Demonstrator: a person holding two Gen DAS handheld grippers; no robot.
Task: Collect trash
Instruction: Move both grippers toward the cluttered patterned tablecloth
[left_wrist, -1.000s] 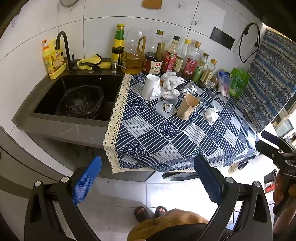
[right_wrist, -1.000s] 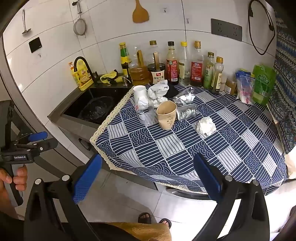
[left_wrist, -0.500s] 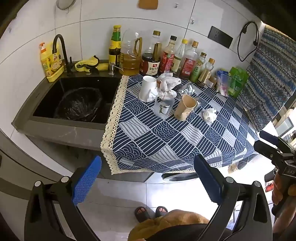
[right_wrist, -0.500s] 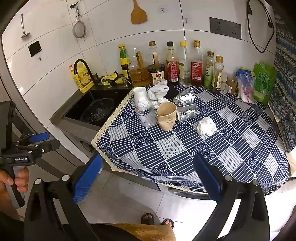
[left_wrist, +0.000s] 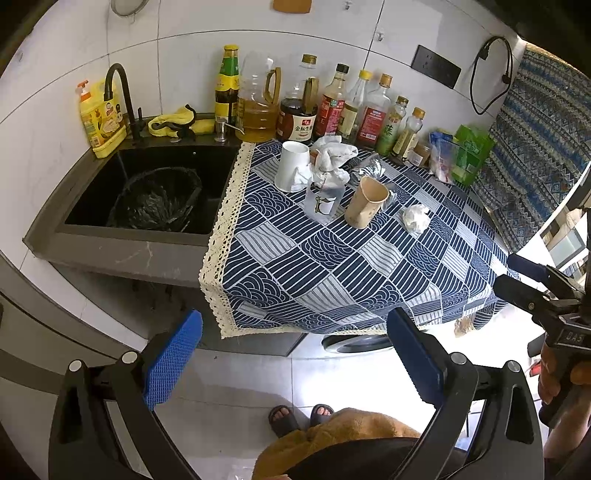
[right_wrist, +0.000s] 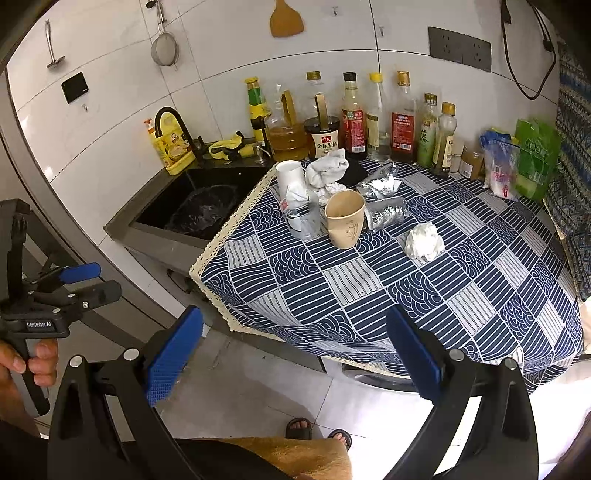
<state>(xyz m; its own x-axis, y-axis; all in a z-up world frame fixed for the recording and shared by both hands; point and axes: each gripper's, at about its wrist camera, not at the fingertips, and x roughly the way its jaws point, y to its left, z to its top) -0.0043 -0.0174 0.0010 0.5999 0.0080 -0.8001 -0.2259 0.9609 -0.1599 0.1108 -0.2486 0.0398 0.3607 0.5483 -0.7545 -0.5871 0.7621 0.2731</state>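
White-tiled kitchen wall (right_wrist: 229, 55) across the top of both views, with a strainer (right_wrist: 164, 46) and wooden spatula (right_wrist: 286, 18) hanging up high in the right wrist view. Bench (left_wrist: 332, 266) under a blue-and-white patterned cloth filling the middle of frame, lace trim along its left edge. Black sink (left_wrist: 155, 184) at centre left, holding a bin lined with a black bag (left_wrist: 155, 199). Row of sauce and oil bottles (right_wrist: 351, 114) along the back of the bench against the wall; yellow dish soap (left_wrist: 98, 118) by the tap at upper left.

Trash bunched near the middle-back of the cloth: white cup (left_wrist: 291, 166), crumpled clear plastic bottle (left_wrist: 323, 201), tan paper cup (right_wrist: 343, 219), silver foil wrappers (right_wrist: 384, 212) just behind and right of it, balled tissue (right_wrist: 424, 240) a bit to the right on its own, plus a white rag (right_wrist: 327, 171) further back.

Left gripper (left_wrist: 293, 354) spread wide, nothing between the blue pads, hanging over the floor short of the bench edge. Right gripper (right_wrist: 293, 354) same deal: wide apart, empty.

Versus a second ago: barely different, just both views nudged slightly closer to the bench, trash unmoved.
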